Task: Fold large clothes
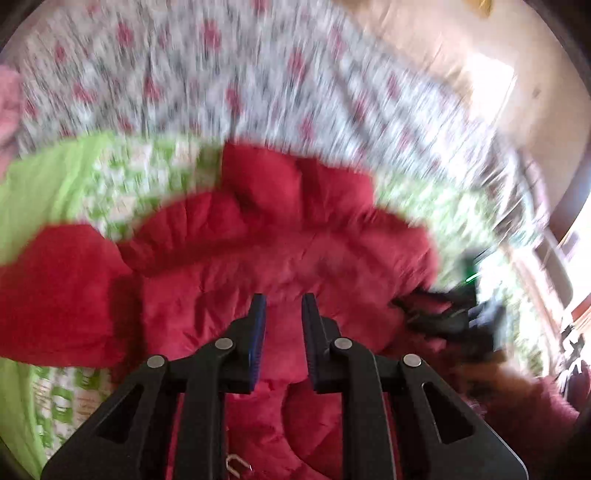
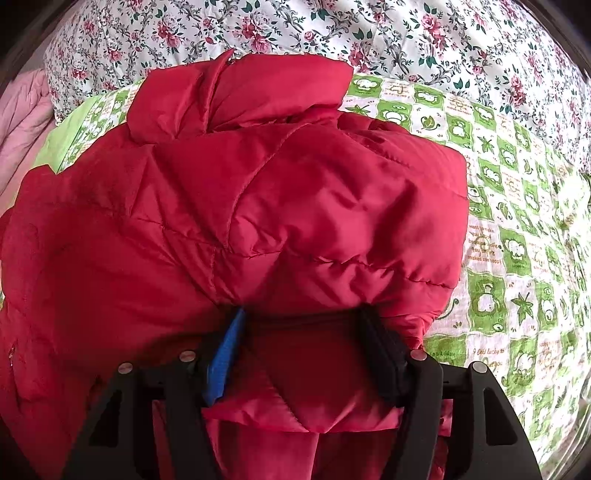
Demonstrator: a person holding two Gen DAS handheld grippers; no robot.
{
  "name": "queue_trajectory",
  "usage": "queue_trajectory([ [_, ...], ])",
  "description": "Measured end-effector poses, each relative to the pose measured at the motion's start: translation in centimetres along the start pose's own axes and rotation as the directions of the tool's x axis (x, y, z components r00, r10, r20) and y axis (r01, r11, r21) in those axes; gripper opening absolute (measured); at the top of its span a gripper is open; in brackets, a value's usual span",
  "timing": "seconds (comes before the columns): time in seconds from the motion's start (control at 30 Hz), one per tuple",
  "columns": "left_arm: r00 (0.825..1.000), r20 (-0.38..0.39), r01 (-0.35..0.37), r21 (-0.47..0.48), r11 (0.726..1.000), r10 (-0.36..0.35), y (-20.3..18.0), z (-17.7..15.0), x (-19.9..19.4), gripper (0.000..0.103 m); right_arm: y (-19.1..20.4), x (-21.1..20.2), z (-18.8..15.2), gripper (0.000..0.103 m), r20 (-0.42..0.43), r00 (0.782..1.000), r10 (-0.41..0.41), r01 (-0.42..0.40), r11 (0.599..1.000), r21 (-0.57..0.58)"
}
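Note:
A red quilted puffer jacket [image 2: 258, 192] lies bunched on a green and white patterned sheet [image 2: 517, 258]. In the right wrist view my right gripper [image 2: 301, 314] is open, its fingers wide apart, with a fold of the jacket lying between them and over their tips. In the blurred left wrist view my left gripper [image 1: 283, 299] is open with a narrow gap and nothing between the fingers, just above the jacket [image 1: 258, 258]. The right gripper shows as a dark blurred shape [image 1: 454, 314] at the jacket's right edge.
A white bedspread with red flowers [image 2: 332, 33] covers the bed behind the green sheet [image 1: 55, 177]. A pink garment [image 2: 26, 110] lies at the far left. A bright window [image 1: 569, 236] and room wall are at the right.

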State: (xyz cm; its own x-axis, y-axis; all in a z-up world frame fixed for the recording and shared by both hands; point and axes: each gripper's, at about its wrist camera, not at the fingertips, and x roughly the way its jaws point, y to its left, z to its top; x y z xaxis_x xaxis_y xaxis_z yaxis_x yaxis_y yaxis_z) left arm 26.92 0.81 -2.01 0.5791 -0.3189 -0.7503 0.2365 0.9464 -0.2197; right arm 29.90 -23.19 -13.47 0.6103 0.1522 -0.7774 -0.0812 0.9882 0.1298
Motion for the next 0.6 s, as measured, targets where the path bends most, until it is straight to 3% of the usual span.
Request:
queue_trajectory([
  [0.1, 0.990, -0.128, -0.065, -0.024, 0.998, 0.061, 1.8, -1.2, 5.4, 0.015, 0.0, -0.7, 0.2, 0.065, -0.005, 1.000, -0.009, 0.009, 1.000, 0.005],
  [0.2, 0.990, -0.134, -0.041, -0.078, 0.996, 0.030, 3.6, -2.4, 7.1, 0.012, 0.8, -4.1, 0.7, 0.064, 0.072, 0.997, 0.031, -0.033, 0.999, 0.035],
  [0.3, 0.991, -0.133, -0.044, -0.083, 0.996, 0.032, 3.7, -2.4, 7.2, 0.012, 3.8, -5.8, 1.6, 0.065, 0.110, 0.990, 0.083, -0.081, 0.996, -0.029],
  [0.47, 0.991, -0.127, -0.046, -0.054, 0.997, 0.039, 3.6, -3.1, 7.1, 0.011, 5.7, -0.9, 1.9, 0.069, -0.018, 0.998, 0.065, -0.066, 0.996, -0.055],
  [0.6, 0.993, -0.114, -0.018, -0.064, 0.998, 0.011, 3.9, -3.4, 7.3, 0.009, 4.2, 0.8, 1.0, 0.070, -0.006, 0.991, 0.133, -0.133, 0.991, 0.002],
])
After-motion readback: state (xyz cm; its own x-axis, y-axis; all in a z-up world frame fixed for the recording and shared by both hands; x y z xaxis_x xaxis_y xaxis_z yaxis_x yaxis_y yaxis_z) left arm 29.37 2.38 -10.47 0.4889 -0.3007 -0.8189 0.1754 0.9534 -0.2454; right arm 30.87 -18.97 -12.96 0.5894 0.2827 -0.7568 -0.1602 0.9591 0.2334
